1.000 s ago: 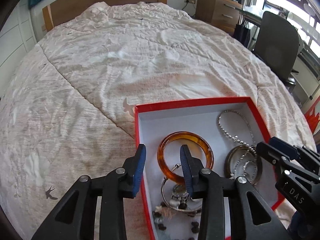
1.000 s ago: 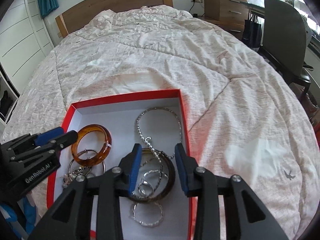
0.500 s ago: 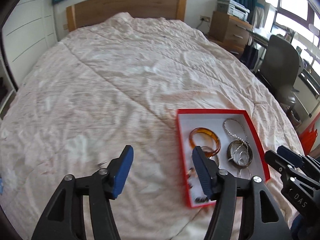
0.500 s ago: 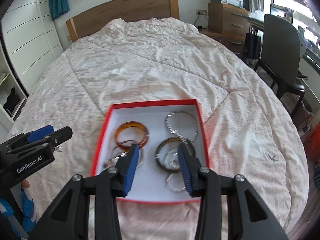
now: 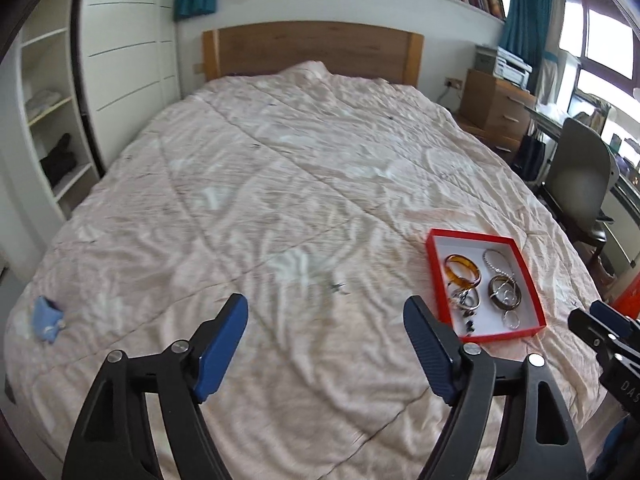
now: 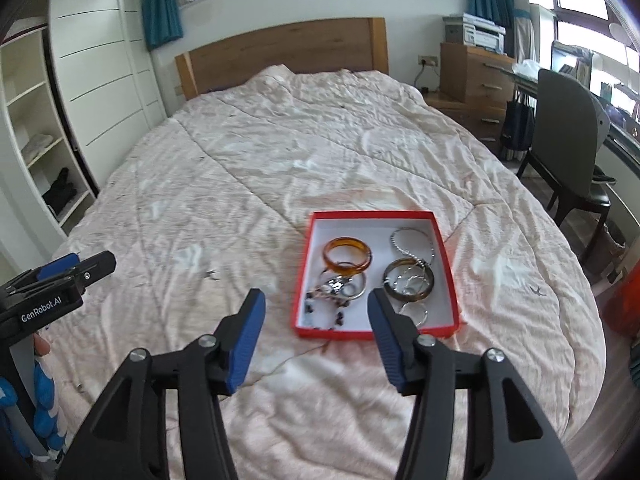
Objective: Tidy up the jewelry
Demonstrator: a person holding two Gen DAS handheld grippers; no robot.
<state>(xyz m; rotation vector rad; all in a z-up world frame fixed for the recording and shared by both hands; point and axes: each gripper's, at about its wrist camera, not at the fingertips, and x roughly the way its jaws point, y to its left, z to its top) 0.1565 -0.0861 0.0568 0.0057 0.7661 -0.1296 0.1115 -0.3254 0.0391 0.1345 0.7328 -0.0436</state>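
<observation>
Red-walled and white inside, one shallow box (image 6: 376,325) sits near the bed's (image 6: 280,152) foot edge, holding one amber bangle (image 6: 346,255), one dark bangle (image 6: 409,279), one beaded chain (image 6: 412,242) and a tangle of smaller pieces. Both grippers, left (image 5: 326,332) and right (image 6: 316,322), hang above the quilt with jaws opening and nothing between them.

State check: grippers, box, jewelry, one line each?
left gripper: jaws opening, nothing between them
right gripper: jaws opening, nothing between them
red box: lidless, flat on the bed
amber bangle: lying in the box
dark bangle: lying in the box
silver chain: in the box
</observation>
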